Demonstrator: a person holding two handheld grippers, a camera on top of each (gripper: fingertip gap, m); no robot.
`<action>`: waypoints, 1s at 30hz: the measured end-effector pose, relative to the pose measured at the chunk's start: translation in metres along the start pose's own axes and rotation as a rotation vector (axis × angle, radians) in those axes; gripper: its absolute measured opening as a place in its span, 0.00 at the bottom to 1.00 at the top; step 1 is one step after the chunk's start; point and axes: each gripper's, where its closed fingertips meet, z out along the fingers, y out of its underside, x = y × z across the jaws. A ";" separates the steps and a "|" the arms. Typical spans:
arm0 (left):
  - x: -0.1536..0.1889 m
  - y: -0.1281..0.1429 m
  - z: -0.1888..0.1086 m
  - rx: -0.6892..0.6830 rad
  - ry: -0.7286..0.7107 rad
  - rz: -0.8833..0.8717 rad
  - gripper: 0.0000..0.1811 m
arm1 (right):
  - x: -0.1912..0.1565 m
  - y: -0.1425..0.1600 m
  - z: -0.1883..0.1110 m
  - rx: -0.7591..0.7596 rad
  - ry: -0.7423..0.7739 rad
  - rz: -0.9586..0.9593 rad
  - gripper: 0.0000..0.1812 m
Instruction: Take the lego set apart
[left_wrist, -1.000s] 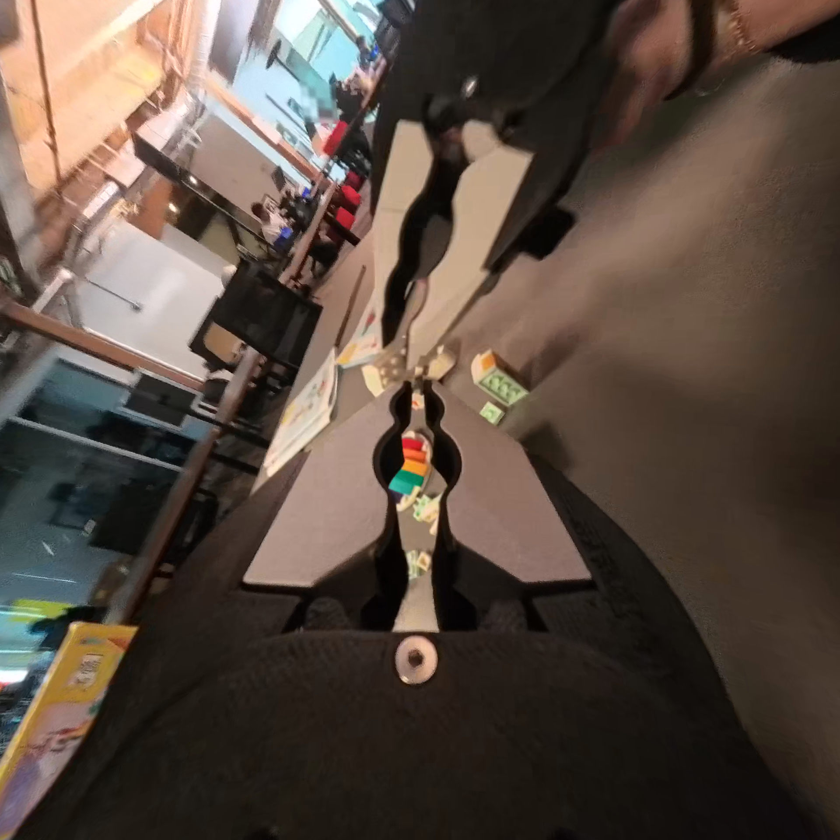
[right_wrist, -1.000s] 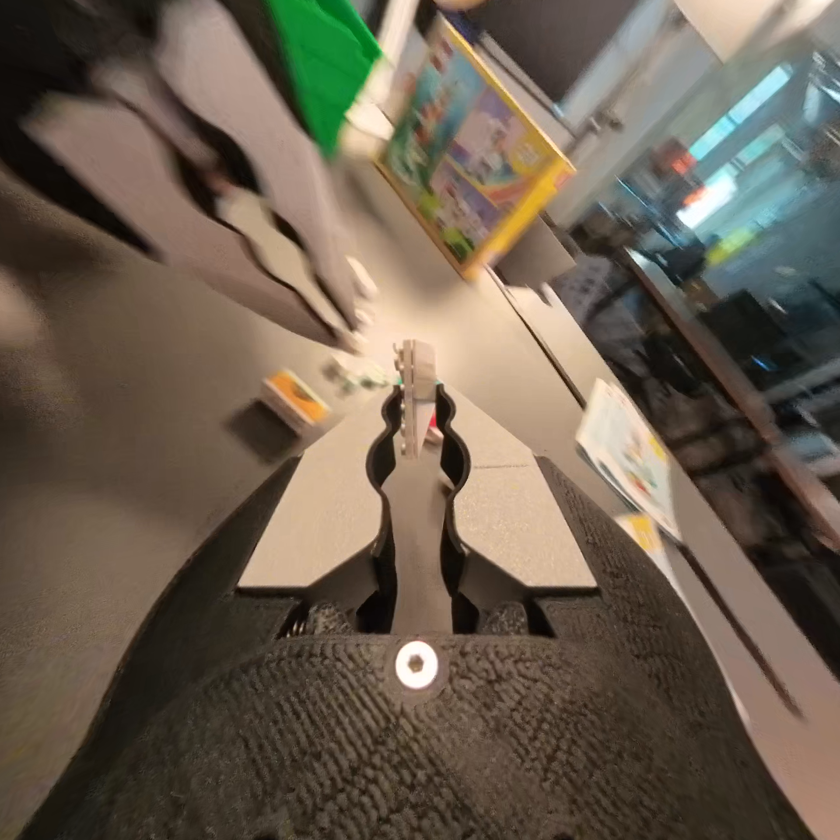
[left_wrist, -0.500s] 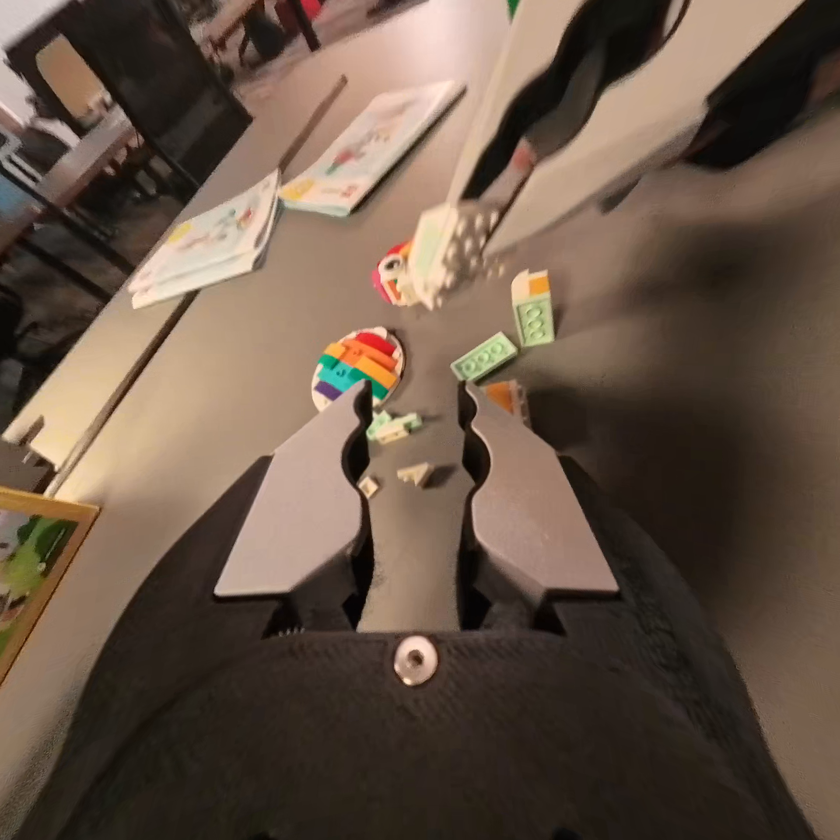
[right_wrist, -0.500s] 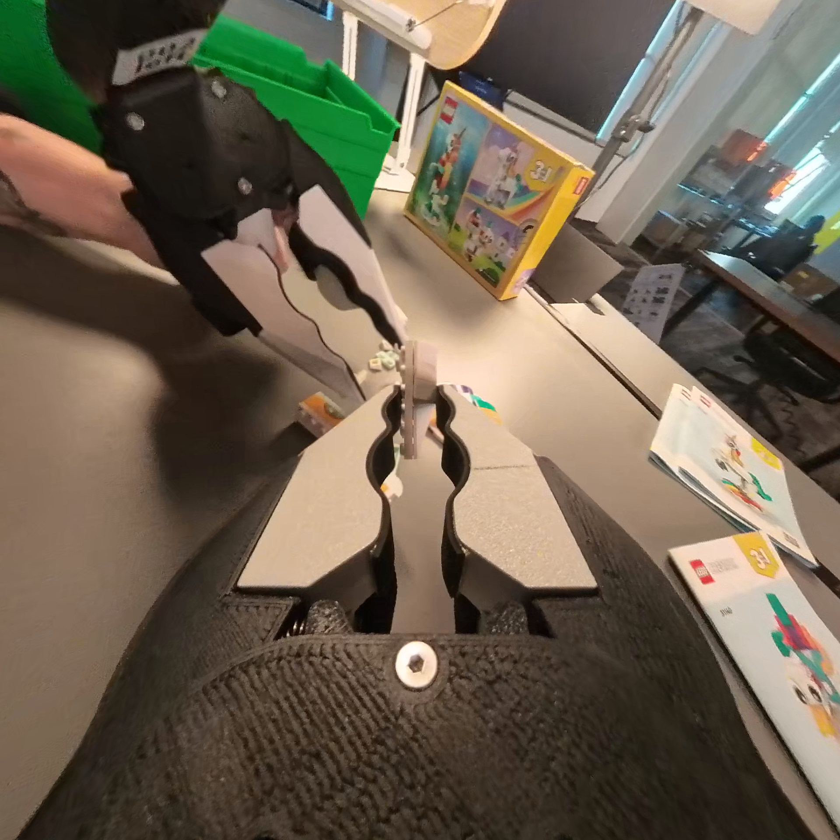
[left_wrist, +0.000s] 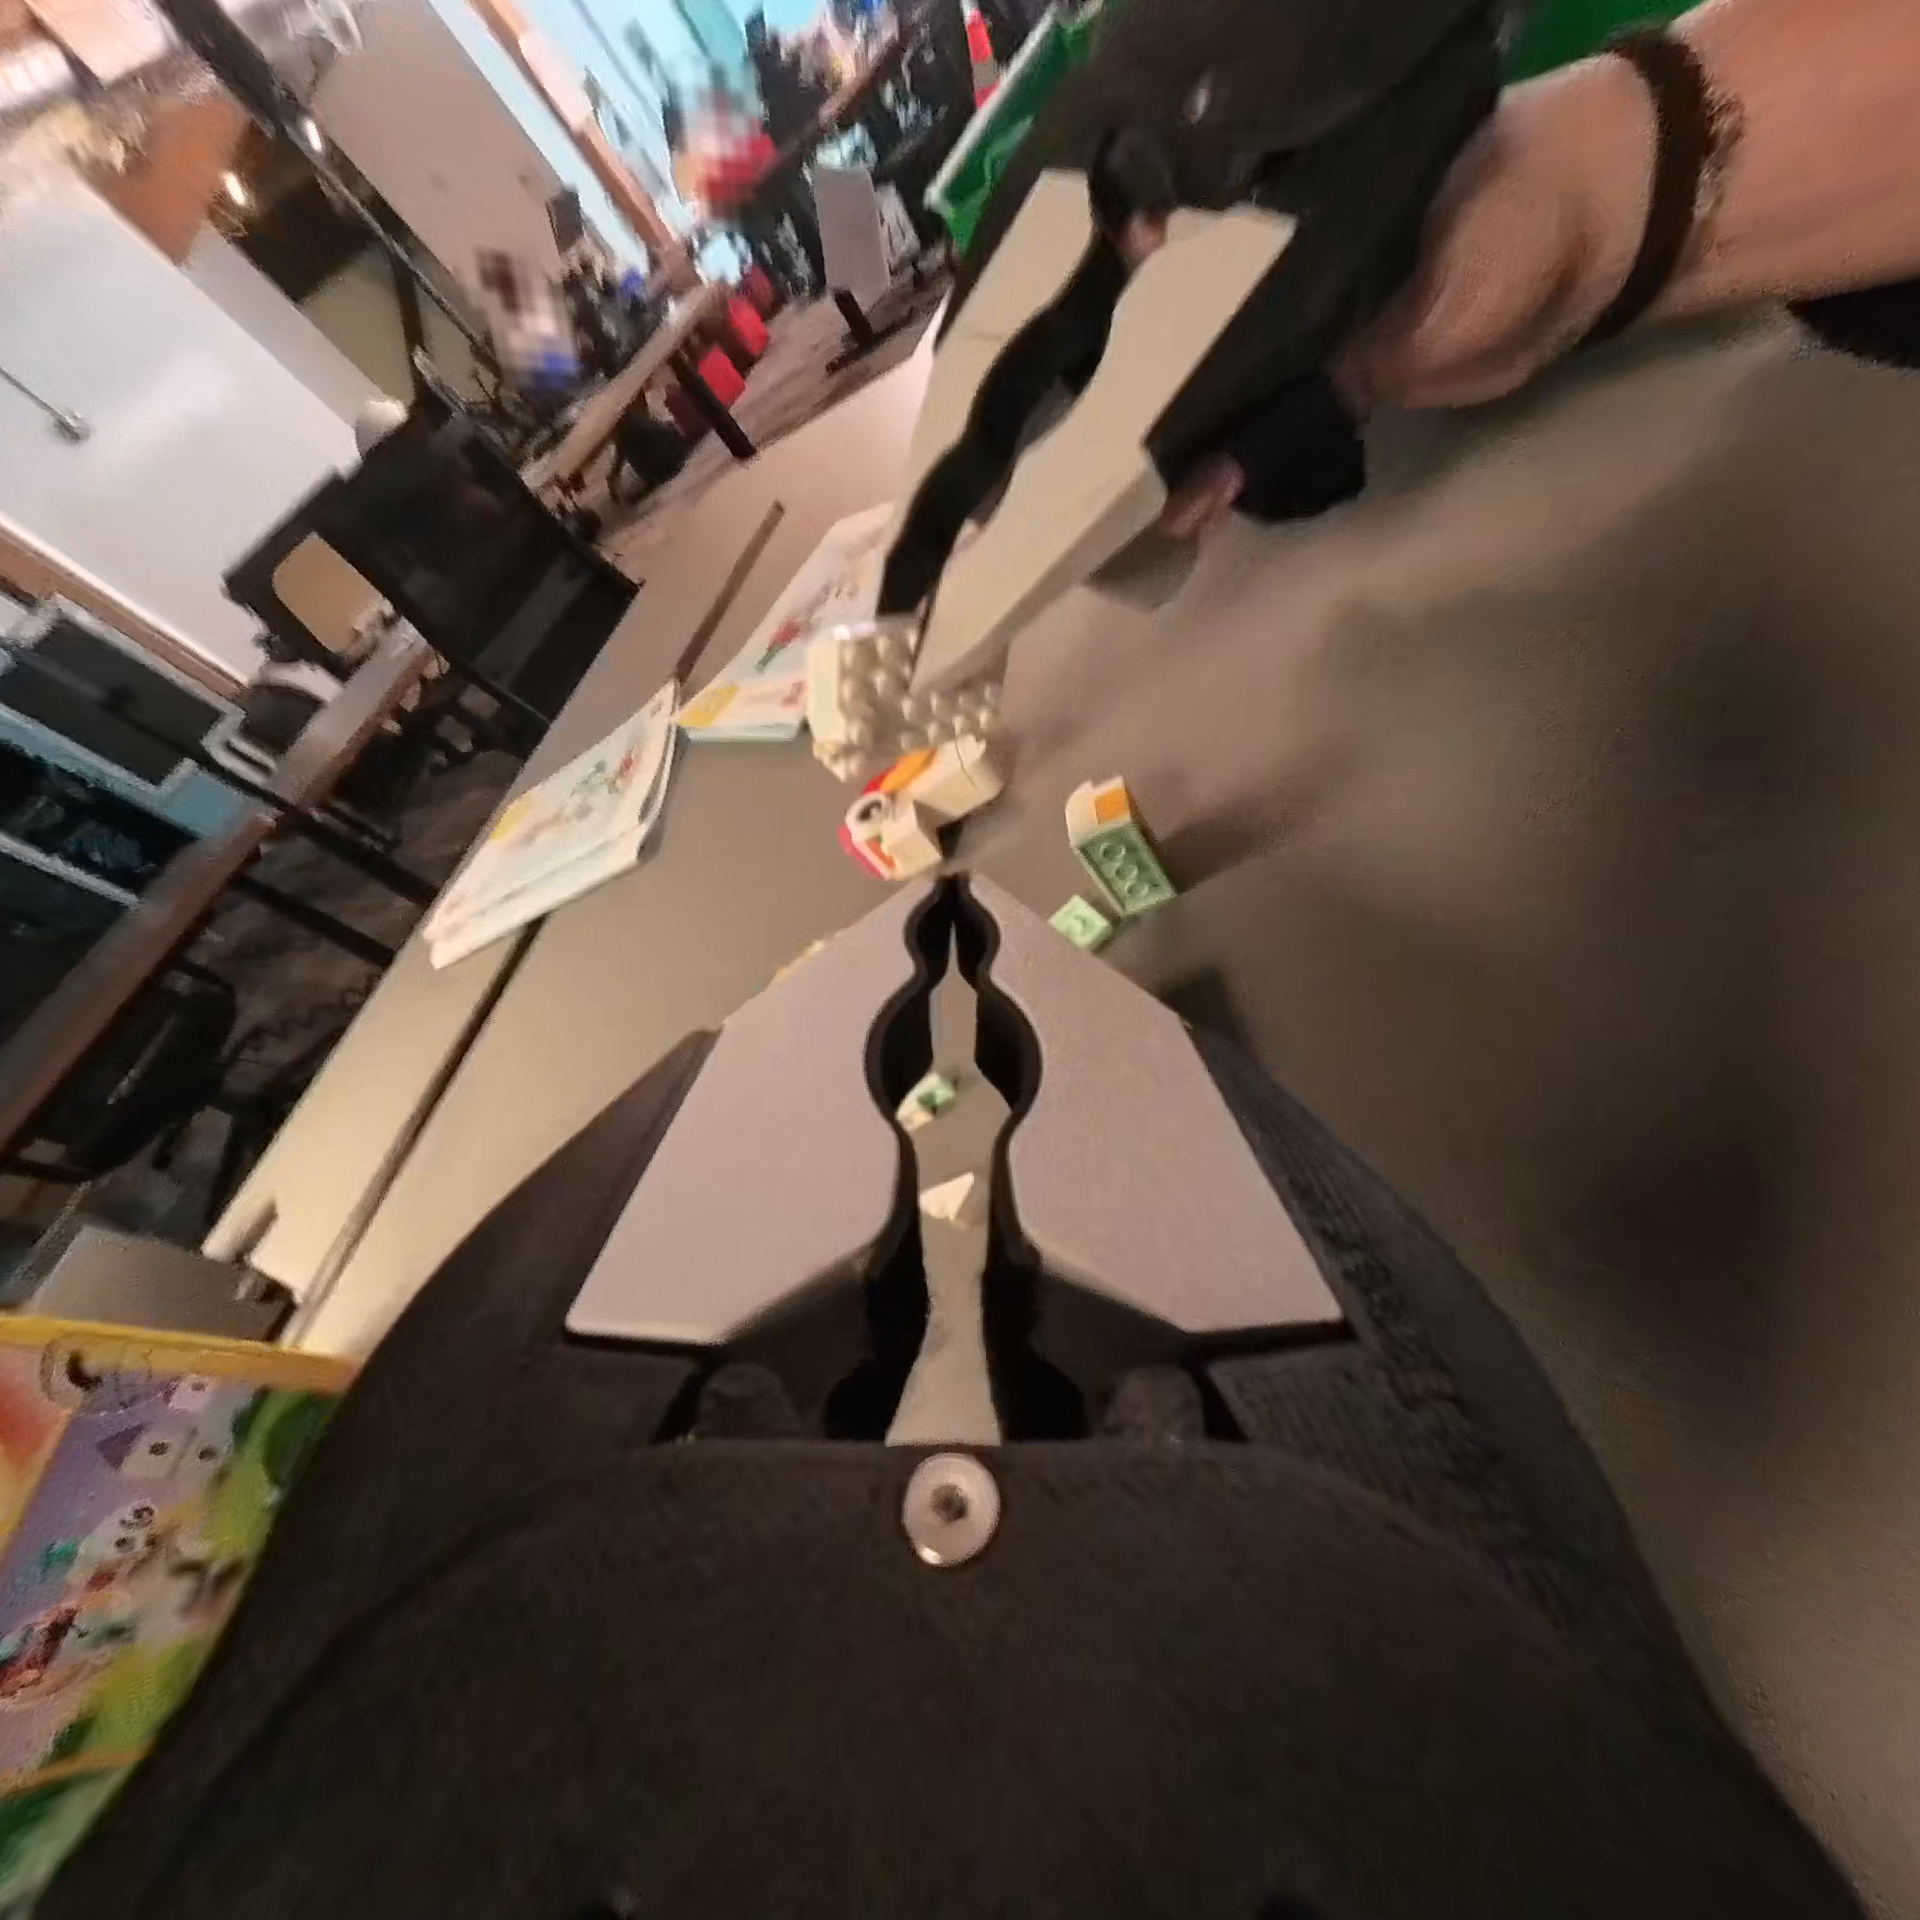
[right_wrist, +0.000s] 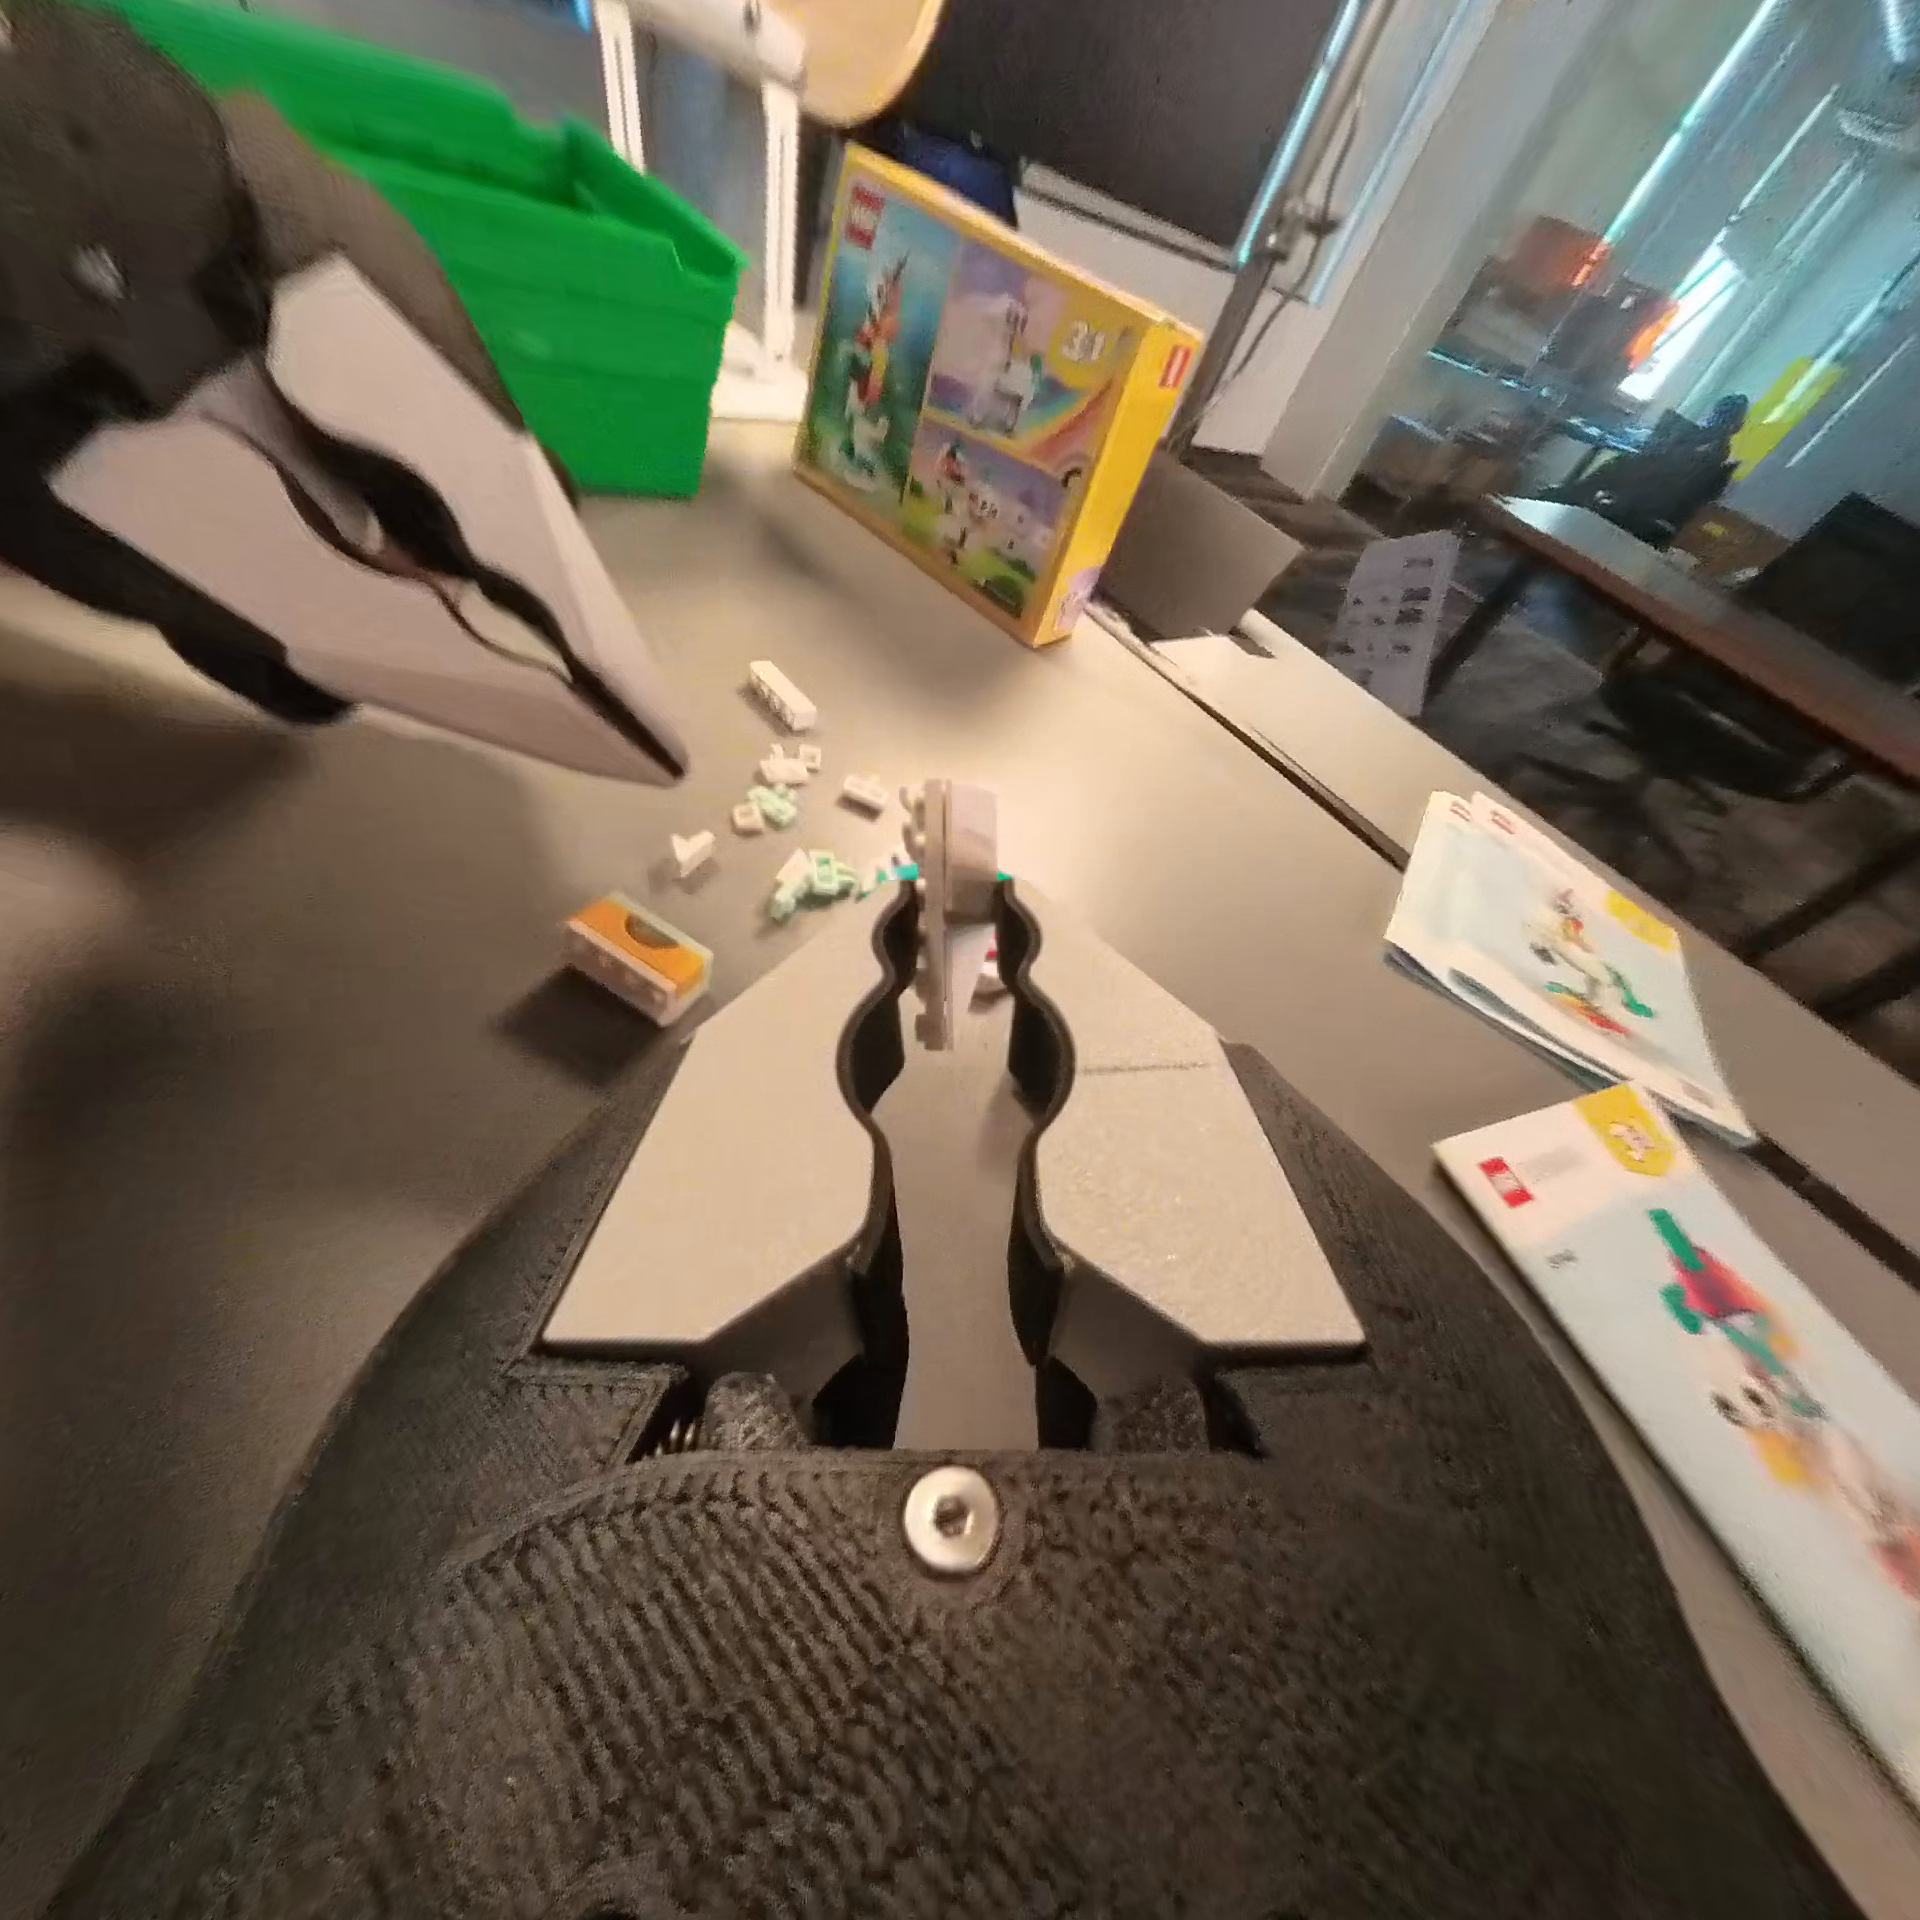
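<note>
My right gripper (right_wrist: 954, 904) pinched white plate (right_wrist: 940, 925) upright, frame centre. My left gripper (left_wrist: 954, 899) pressed together, empty, above bench (left_wrist: 1558, 831). Loose bricks (right_wrist: 800, 831) scattered mid-frame; orange brick (right_wrist: 639, 954) lower left of them.

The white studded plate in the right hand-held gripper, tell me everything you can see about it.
The white studded plate is a thin, flat piece of glossy plastic with round studs on one face. It is clamped edge-on between the fingertips of the right hand-held gripper, standing upright above the grey table. A thicker pale block sits against its smooth side. Nothing but the gripper appears to touch it; the left hand-held gripper is apart from it.
</note>
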 end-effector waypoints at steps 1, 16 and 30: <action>0.000 0.007 0.003 -0.038 0.000 -0.024 0.00 | -0.001 0.000 0.000 0.004 -0.009 0.007 0.07; -0.002 0.009 0.007 -0.046 0.006 -0.028 0.06 | -0.046 -0.002 0.009 -0.005 -0.180 -0.122 0.07; -0.018 0.019 0.008 -0.207 -0.222 0.342 0.04 | -0.037 0.006 0.024 -0.064 -0.080 0.005 0.07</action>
